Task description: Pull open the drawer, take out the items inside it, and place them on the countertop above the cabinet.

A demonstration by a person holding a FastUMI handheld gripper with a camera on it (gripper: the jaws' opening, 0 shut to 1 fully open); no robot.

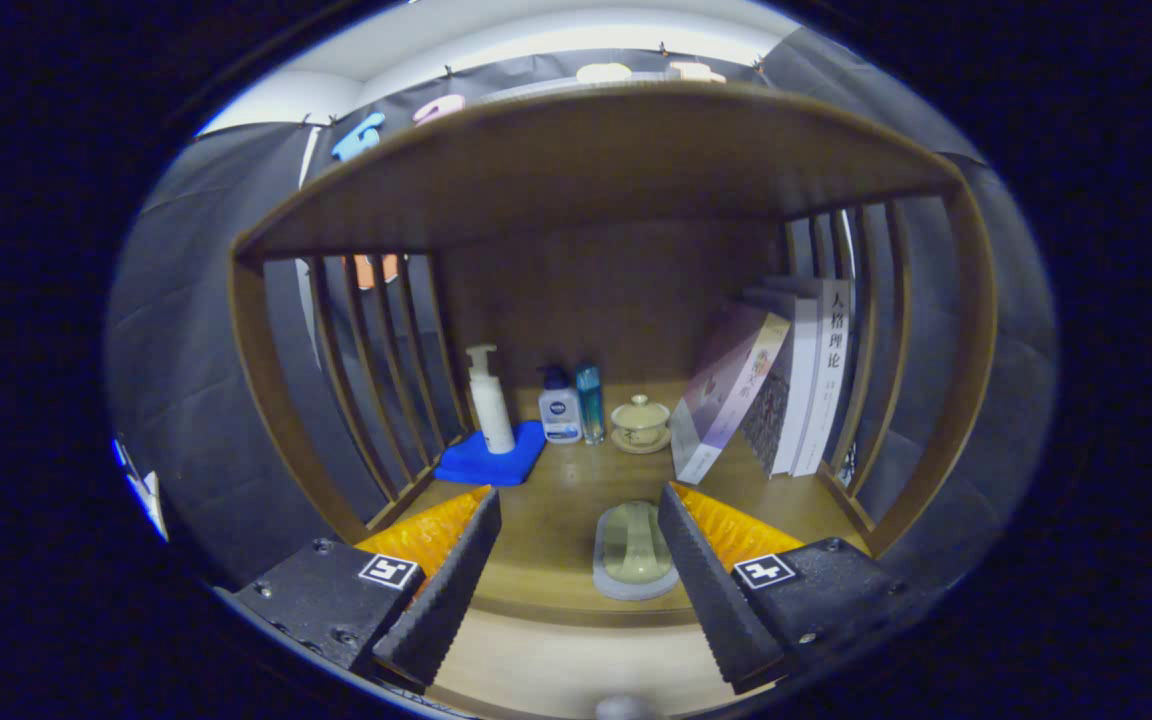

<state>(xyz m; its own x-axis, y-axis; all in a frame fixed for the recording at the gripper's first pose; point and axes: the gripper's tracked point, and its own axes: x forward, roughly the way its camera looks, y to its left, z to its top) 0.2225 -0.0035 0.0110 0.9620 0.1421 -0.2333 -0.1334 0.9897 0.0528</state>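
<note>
A pale oval soap dish (636, 551) lies on the wooden countertop (556, 505), between the fingertips and close beside one of them. The gripper (579, 505) stands wide open, holding nothing. Beyond sit a lidded teacup (640, 422), two bottles (573, 404), a pump bottle (489, 400) on a blue cloth (492, 464), and leaning books (771, 385).

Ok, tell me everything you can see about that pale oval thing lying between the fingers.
The oval thing is a pale green, smooth rounded piece sitting in a flat grey oval tray, perhaps soap in a dish. It lies flat on the wooden countertop near its front edge, lengthwise away from the camera. It sits between the open fingers of the gripper, closer to the right finger, which overlaps its edge in the view; contact cannot be told. Nothing else touches it.
</note>
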